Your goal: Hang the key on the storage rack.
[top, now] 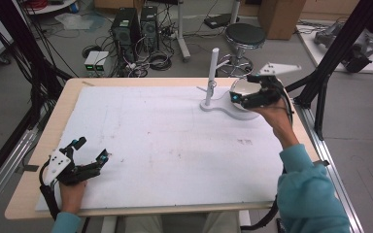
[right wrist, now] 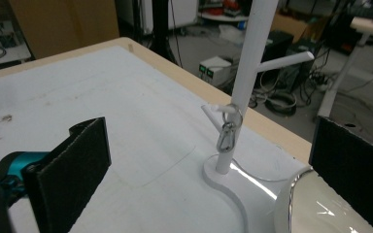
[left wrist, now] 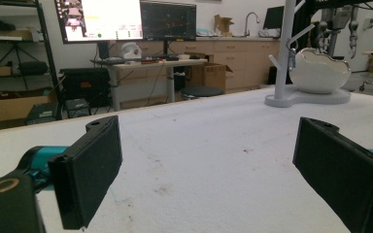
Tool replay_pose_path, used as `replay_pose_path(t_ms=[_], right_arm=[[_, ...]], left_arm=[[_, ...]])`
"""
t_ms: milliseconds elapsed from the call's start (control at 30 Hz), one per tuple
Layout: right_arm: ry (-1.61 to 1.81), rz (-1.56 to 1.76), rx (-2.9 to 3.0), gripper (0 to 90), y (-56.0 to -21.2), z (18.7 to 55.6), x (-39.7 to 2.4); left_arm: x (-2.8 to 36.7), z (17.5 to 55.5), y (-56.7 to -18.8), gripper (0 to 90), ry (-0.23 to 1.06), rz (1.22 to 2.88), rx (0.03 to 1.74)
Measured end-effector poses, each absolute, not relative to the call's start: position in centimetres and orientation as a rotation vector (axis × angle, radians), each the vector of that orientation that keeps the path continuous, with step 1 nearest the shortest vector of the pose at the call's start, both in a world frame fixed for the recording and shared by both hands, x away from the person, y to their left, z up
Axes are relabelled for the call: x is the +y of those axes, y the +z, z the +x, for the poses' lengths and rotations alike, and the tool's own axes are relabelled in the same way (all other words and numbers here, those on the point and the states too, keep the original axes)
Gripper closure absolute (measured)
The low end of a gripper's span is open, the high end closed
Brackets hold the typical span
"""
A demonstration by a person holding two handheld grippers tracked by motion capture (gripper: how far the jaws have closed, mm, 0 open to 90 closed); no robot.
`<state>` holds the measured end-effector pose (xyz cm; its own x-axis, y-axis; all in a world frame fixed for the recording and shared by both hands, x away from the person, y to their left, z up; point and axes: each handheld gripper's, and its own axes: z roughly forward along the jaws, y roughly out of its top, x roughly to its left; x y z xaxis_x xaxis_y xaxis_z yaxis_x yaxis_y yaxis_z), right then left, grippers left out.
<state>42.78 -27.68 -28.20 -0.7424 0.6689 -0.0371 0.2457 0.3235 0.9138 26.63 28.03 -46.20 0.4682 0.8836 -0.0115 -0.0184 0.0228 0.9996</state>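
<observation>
Right gripper (top: 245, 92) hovers beside the white stand (top: 212, 80), fingers wide apart, holding nothing

Teal sleeves (top: 307, 194), black hand-held grippers, grey plates

High view: we look forward and down on whole tabletop (top: 175, 145) from person's side. Left gripper view: low, skimming tabletop toward far white stand (left wrist: 291, 53). Right gripper view: close above same stand (right wrist: 245, 73); all three share it
</observation>
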Motion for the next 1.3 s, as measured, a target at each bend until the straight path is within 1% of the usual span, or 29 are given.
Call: replay_pose_path(t_ms=[267,500,633,767,1067,1300], right_arm=[[1.475,0.779,2.049,0.5,-32.8,37.0,-31.3],[1.576,0.816,1.906,0.5,-37.3,34.2,-33.2],[1.632,0.828,1.849,0.5,-39.9,33.1,-33.6],[1.643,0.832,1.814,0.5,-41.9,32.1,-34.0],[1.661,0.872,1.773,0.5,-44.9,31.3,-34.7],[1.645,0.824,1.754,0.5,-45.0,30.8,-34.4]], left_arm=[[28.0,26.7,-46.2,10.9,0.841,1.375,0.843],[28.0,26.7,-46.2,10.9,0.842,1.375,0.843],[28.0,26.7,-46.2,10.9,0.842,1.375,0.841],[28.0,26.7,-46.2,10.9,0.842,1.374,0.841],[28.0,26.7,-46.2,10.9,0.843,1.377,0.840],[28.0,26.6,-46.2,10.9,0.847,1.377,0.839]])
